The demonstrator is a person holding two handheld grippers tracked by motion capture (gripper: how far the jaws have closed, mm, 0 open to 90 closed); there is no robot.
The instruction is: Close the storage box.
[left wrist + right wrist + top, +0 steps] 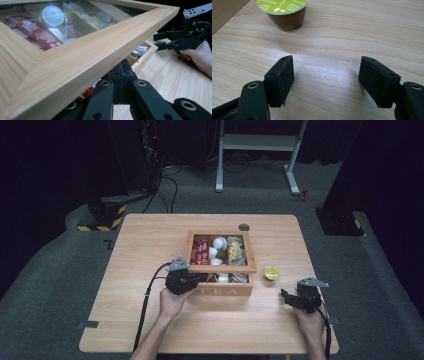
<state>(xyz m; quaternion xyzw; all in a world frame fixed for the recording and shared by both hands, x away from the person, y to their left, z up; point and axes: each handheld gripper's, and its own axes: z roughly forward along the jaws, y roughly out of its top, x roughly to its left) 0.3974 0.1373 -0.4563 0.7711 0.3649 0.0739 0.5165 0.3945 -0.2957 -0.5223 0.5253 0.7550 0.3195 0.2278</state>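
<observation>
Tea box [225,290], table centre: hinged lid [82,57] half-raised, its front edge resting on the clenched left gripper [181,279]. Right gripper [325,80] spread, empty, near coffee capsule [284,12]. Step: opening lid; next, likely swing fully back.

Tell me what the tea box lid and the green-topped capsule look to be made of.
Tea box lid: pale wood frame, matte, with straight grain and a mitred corner; its clear pane, probably glass or acrylic, shows the packets beneath. Capsule: likely plastic, a smooth brown cup under a printed green foil-like top.
</observation>
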